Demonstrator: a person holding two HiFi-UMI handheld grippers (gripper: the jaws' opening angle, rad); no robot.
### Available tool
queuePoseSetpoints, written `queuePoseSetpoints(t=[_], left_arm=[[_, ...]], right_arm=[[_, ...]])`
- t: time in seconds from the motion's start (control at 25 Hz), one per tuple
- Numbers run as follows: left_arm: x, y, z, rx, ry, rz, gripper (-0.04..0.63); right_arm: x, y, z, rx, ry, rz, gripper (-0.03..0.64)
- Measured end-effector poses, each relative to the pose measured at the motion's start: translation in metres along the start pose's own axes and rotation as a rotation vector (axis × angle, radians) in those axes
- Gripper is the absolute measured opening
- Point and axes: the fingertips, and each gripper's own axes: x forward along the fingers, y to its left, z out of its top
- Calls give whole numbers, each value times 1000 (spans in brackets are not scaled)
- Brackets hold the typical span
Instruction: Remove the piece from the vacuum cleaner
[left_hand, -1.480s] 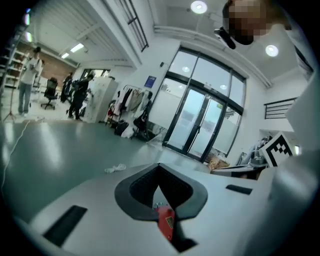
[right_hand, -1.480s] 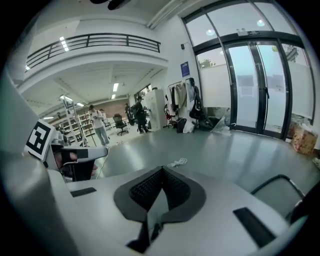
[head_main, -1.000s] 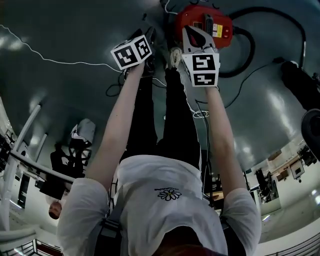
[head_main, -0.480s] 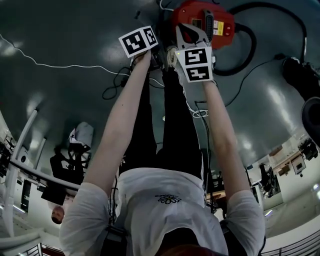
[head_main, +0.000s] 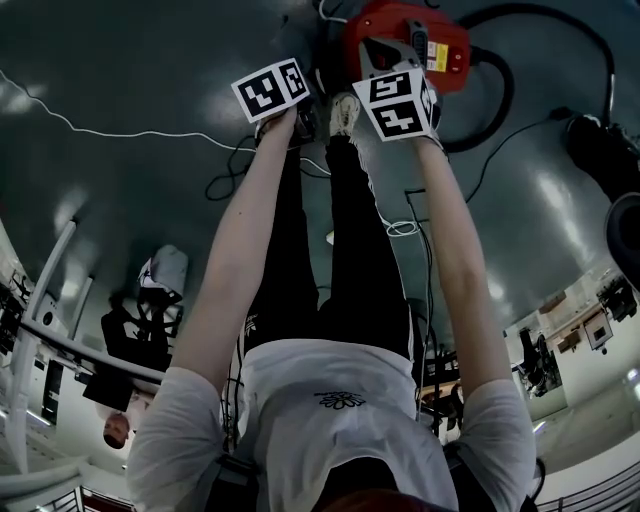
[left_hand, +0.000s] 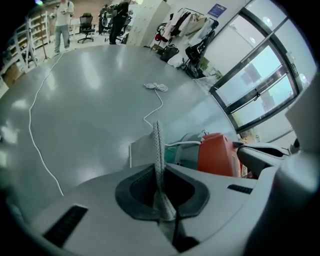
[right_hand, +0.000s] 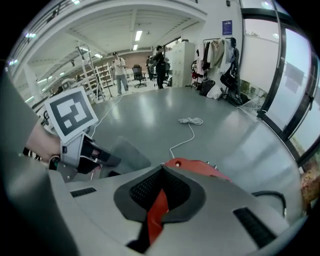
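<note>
The red vacuum cleaner (head_main: 440, 40) stands on the grey floor beyond the person's feet. It shows again as the vacuum cleaner (left_hand: 217, 155) and the vacuum cleaner (right_hand: 200, 167). A flat grey piece (left_hand: 142, 150) lies beside its red body. My left gripper (left_hand: 157, 127) has just been closing, and its tips meet at this grey piece (right_hand: 131, 152). The head view shows the left gripper (head_main: 300, 118) left of the vacuum cleaner. My right gripper (right_hand: 161, 170) is shut with its tips at the red top. Seen from the head, the right gripper (head_main: 378, 52) lies over the red body.
A black hose (head_main: 500, 95) loops from the vacuum cleaner to the right. A coiled white cord (left_hand: 159, 87) lies on the floor beyond, and a thin white cable (head_main: 100, 125) crosses at the left. The person's shoe (head_main: 345, 112) is between the grippers. People (right_hand: 120, 70) stand far back.
Both grippers have sunk toward the vacuum cleaner. The right gripper's marker cube now overlaps the red body. The left one settled beside it.
</note>
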Motion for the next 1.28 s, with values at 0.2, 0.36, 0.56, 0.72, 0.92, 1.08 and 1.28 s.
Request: queuePoseSetpoints(t=[0.2,0.36,0.56,0.72,0.92,1.08,1.28], left_arm=[[1,0,-3,16,5,-13,18],[0,1,-2,19,1,-7,18],[0,2,-2,91,-7,6,18],[3,1,-9,222,-9,5,18],[5,2,-12,251,-32,-6,18],[3,6,-17,261,-67,-19,18],[-3,10,-24,267,-99,-36,18]], right_arm=[[11,1,-15,-185,88,-58,5],[13,2,-18,-164,104,-29,5],[17,0,-18,-12,207,59,5],[17,-1,-18,-7,276,59,5],[18,-2,-26,-6,365,82,5],[18,2,-26,23,448,125,5],[22,2,-18,-99,493,39,5]])
